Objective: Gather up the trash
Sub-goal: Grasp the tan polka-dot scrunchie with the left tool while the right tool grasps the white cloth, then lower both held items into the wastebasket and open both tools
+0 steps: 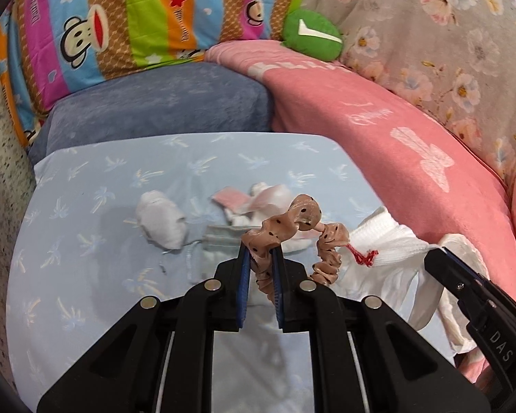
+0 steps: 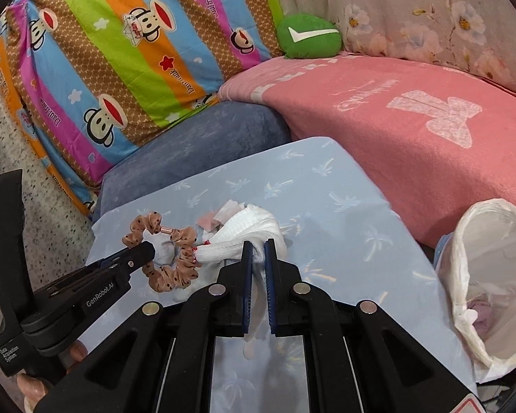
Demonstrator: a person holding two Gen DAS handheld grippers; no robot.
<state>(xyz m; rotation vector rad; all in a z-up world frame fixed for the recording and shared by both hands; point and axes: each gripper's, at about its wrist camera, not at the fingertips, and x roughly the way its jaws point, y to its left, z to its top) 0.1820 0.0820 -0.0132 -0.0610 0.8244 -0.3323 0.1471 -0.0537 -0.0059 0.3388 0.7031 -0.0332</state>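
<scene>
**Entry: two items lifted over the pale blue sheet, one snag between them**

Left gripper [image 1: 261, 258]: jaws closed on a tan dotted scrunchie [image 1: 292, 234], pinched at one side of the loop. The rest of the loop hung free, off to the right of the pads and clear of the sheet.

Right gripper [image 2: 256, 251]: jaws clamped on a white waffle-weave cloth [image 2: 244, 230], bunched and gathered between the pads.

Location: both items were held above the blue palm-print sheet [image 1: 86, 206], just beside each other. A white crumpled wad [image 1: 161, 222] and pink-and-white paper scraps [image 1: 244, 201] lay on the sheet beyond them. A white plastic bag [image 2: 492, 275], mouth open, sat to the right, near the pink blanket [image 2: 412, 130].

Risks, as judged:
- A red thread [image 1: 361, 256] at the cloth's tip lay against the scrunchie and may be caught in it. Parting the hands could then drag one item out of its grip.
- The scrunchie was held by a thin fold of fabric, so a quick swing could slip it free.
- The scrunchie looked like a keepsake rather than refuse; binning it would be a sorting error.

Orientation: the cloth's long axis ran from the right pads leftward, tapering to the red-stitched tip aimed at the scrunchie. The scrunchie's loop was drawn into an oval stretching right, toward that tip.
</scene>
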